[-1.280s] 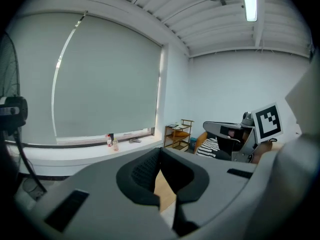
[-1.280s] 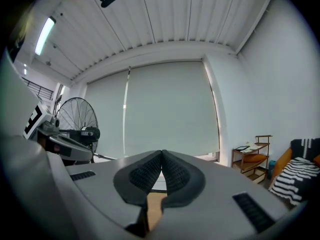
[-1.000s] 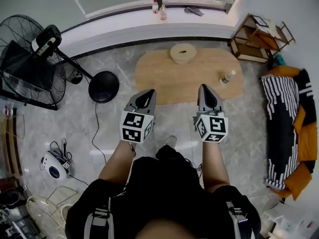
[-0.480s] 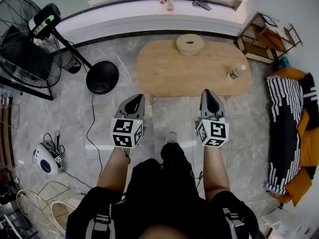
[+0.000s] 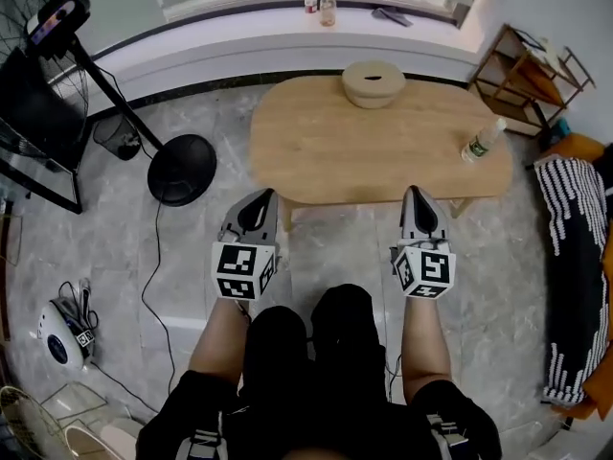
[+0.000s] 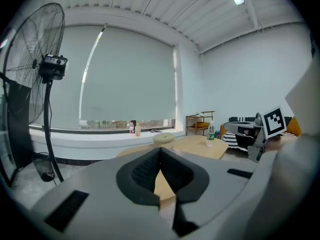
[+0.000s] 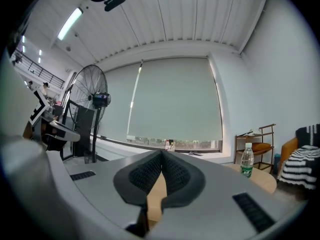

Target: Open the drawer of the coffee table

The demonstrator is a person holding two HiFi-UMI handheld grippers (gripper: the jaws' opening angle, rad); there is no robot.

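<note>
The coffee table has an oval wooden top and stands in front of me on the marble floor. Its drawer is hidden under the top in the head view and shows in neither gripper view. My left gripper is shut and empty, its tip just short of the table's near edge at the left. My right gripper is also shut and empty, near the same edge further right. In the left gripper view the shut gripper looks across the table top. The right gripper points level over it.
A round beige container and a plastic bottle stand on the table. A standing fan with a black round base is at the left, a wooden shelf and a striped cushion at the right.
Both grippers have sunk and the view has dropped with them. The table now looks larger and closer, with both gripper tips at its near edge. The jaws stayed shut.
</note>
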